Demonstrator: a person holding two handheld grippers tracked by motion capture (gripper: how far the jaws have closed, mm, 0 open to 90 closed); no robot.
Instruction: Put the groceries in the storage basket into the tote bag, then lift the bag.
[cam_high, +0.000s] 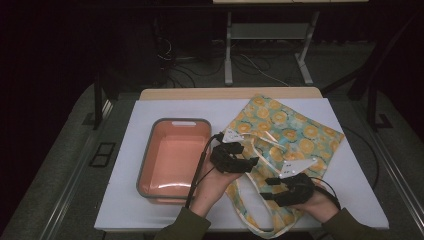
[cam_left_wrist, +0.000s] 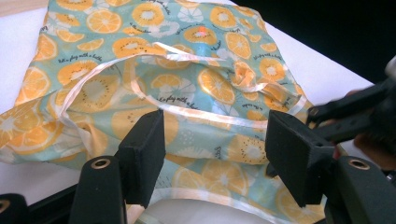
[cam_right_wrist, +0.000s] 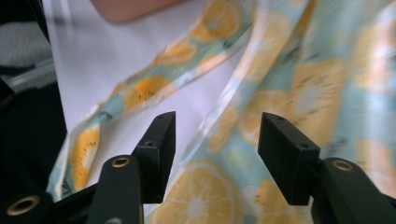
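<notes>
Grippers, left gripper and right gripper, are hovering wide-jawed over the tote bag; pinching its mouth hem squarely looks wisest.

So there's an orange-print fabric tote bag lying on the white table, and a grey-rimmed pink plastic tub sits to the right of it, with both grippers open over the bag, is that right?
Not quite. The grey-rimmed pink plastic tub sits to the left of the orange-print fabric tote bag, not the right, as the high view shows. The rest holds: the bag lies on the white table, and the left gripper and right gripper are open over it.
</notes>
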